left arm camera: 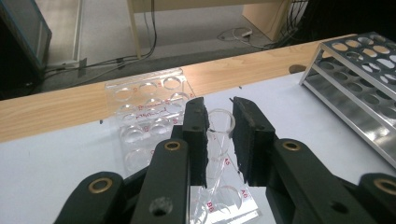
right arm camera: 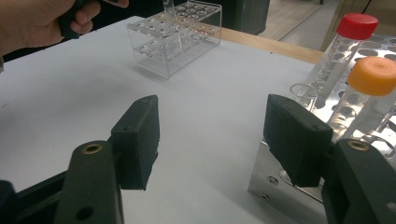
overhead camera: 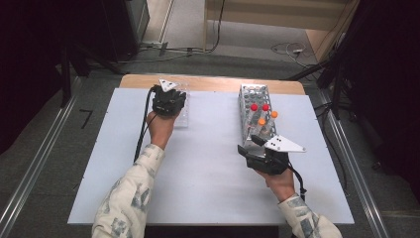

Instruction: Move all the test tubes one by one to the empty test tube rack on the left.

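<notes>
My left gripper (left arm camera: 219, 109) is shut on a clear open-topped tube (left arm camera: 223, 122), held upright over a clear acrylic rack (left arm camera: 140, 116) at the far left of the table. In the high view that gripper (overhead camera: 169, 99) points down over the acrylic rack (overhead camera: 183, 118). A metal rack (overhead camera: 247, 99) on the right holds tubes with red caps (overhead camera: 254, 107) and orange caps (overhead camera: 274, 114). My right gripper (overhead camera: 247, 144) stands open and empty at the metal rack's near end. In its own view the right gripper (right arm camera: 217, 135) has its jaws wide apart, one beside the rack's corner (right arm camera: 275, 182).
A white mat (overhead camera: 208, 168) covers the wooden table (overhead camera: 213, 82). A red-capped tube (right arm camera: 357, 25) and an orange-capped tube (right arm camera: 376, 74) stand close to my right jaw. Cables lie on the floor (overhead camera: 188, 49) beyond the table.
</notes>
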Tool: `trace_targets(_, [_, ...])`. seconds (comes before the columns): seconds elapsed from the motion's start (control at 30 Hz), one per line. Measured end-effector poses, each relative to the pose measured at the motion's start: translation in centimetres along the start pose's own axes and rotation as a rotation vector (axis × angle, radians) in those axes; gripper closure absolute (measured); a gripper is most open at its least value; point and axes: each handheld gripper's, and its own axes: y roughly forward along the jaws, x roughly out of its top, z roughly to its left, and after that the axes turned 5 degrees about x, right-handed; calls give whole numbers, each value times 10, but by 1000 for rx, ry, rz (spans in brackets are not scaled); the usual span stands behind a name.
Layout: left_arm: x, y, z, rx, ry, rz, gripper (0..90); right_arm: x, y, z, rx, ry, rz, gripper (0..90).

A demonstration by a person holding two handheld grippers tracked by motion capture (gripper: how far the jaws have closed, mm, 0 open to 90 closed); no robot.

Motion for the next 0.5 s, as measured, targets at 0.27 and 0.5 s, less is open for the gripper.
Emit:
trace_targets(0.27, [-3, 3, -2, 1, 13, 22, 750, 0, 1, 0, -4, -3, 1, 348])
trace_targets(0.5, [-5, 2, 1, -15, -9, 18, 703, -1, 1, -2, -12, 2, 3, 348])
